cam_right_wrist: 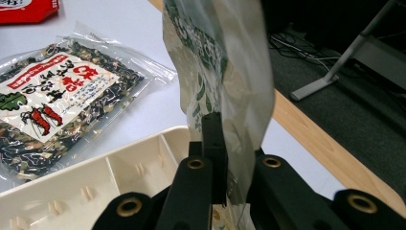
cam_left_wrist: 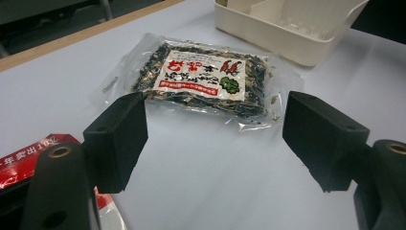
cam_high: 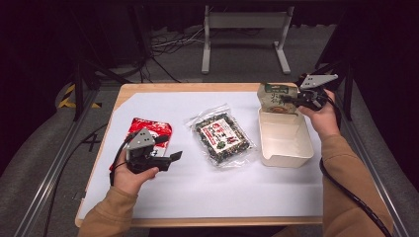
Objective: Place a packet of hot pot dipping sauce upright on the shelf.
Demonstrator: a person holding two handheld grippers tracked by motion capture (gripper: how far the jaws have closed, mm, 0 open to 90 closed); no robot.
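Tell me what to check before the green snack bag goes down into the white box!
1. Right gripper shut on the green pouch: ok.
2. Pouch above the cream box: ok, over its far end.
3. Box has room: ok.
4. Left gripper out of the way: ok, jaws open, near the red packet.
5. Clear seaweed packet apart from the box: ok.
6. Pouch sealed: cannot tell.

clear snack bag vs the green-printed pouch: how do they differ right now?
The clear snack bag lies flat on the table; the green-printed pouch hangs upright over the cream box. The clear bag is untouched, with the open left gripper aimed at it; the pouch is pinched in the right gripper. The clear bag shows its dark contents; the pouch is opaque. Both are sealed packets.
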